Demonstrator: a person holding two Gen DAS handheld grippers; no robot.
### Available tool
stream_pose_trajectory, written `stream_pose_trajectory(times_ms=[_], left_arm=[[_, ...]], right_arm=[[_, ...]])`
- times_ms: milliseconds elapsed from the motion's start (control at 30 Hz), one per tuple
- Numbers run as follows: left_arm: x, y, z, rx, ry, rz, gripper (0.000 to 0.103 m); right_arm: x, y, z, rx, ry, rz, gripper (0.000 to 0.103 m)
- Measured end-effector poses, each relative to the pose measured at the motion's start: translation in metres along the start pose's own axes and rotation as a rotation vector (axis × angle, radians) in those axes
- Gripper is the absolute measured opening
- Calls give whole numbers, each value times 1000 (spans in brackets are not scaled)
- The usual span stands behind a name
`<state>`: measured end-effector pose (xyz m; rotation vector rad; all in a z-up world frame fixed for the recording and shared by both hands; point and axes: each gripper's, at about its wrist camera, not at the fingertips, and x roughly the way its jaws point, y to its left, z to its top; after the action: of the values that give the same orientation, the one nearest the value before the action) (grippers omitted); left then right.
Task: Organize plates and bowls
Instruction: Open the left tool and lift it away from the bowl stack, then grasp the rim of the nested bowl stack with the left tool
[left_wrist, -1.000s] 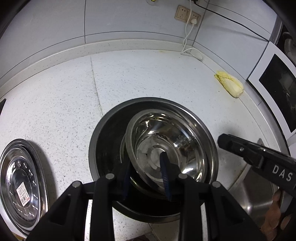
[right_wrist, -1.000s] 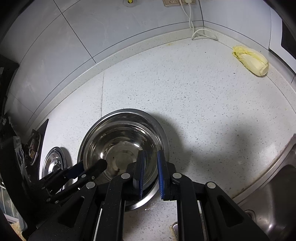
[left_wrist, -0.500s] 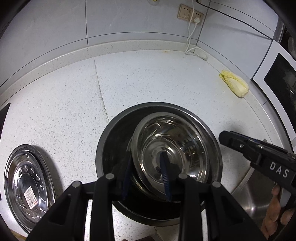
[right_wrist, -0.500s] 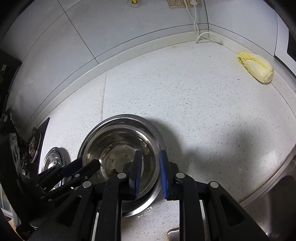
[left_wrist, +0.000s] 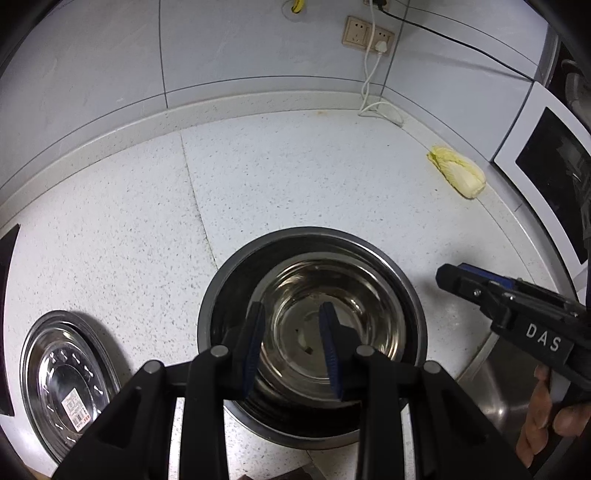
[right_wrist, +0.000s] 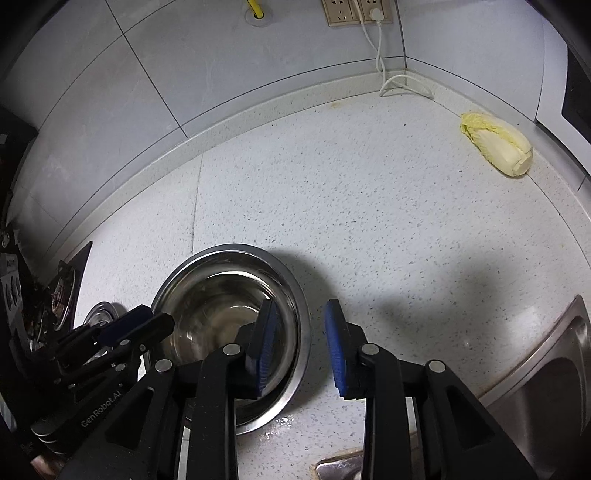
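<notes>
Left gripper (left_wrist: 291, 347) and right gripper (right_wrist: 301, 347), jaws released, above nested steel bowls (left_wrist: 332, 314); steel plate (left_wrist: 66, 384) at 8 o'clock on desk (left_wrist: 295, 177)

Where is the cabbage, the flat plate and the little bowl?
cabbage (right_wrist: 496, 147): right wrist view, middle of its leaves.
plate (left_wrist: 68, 384): left wrist view, its centre.
small bowl (left_wrist: 354, 306): left wrist view, inner wall.

"DAS" on right gripper (left_wrist: 448, 275); "GenRobot.AI" on left gripper (right_wrist: 147, 321)

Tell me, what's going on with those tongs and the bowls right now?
Left tongs open over small bowl, nested in big bowl. Right tongs open, straddling big bowl's rim. Plate waits at left. Cabbage far off, nothing blocking.
</notes>
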<state>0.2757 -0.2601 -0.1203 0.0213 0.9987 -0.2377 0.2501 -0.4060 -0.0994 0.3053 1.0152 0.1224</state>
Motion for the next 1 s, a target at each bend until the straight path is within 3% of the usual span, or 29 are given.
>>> stream_pose_trajectory(times_ms=[133,333,467,533,600,700,1000], left_arm=[[-7,3,-1,-4,-3,-15,29],[-45,40,9,-76,-97,-26,29],[-55,72,9,-133,-108,-9,29],[-51,92,5,-202,-83,-32,29],[-41,103,-1,-255,-39,-67,29],[-19,112,-9,-321,39,-122,29],[19,106,-22,-344,159,-149,29]], right_arm=[[-4,0,0,-1,-4,0,25],[-14,-3,2,-9,-19,-4,25],[-17,-6,7,-18,-16,-5,34],[-16,-5,8,-42,-5,-1,36],[-12,-2,10,-84,22,-2,46],[-2,-1,11,-121,67,18,47],[32,-14,16,-122,195,53,47]])
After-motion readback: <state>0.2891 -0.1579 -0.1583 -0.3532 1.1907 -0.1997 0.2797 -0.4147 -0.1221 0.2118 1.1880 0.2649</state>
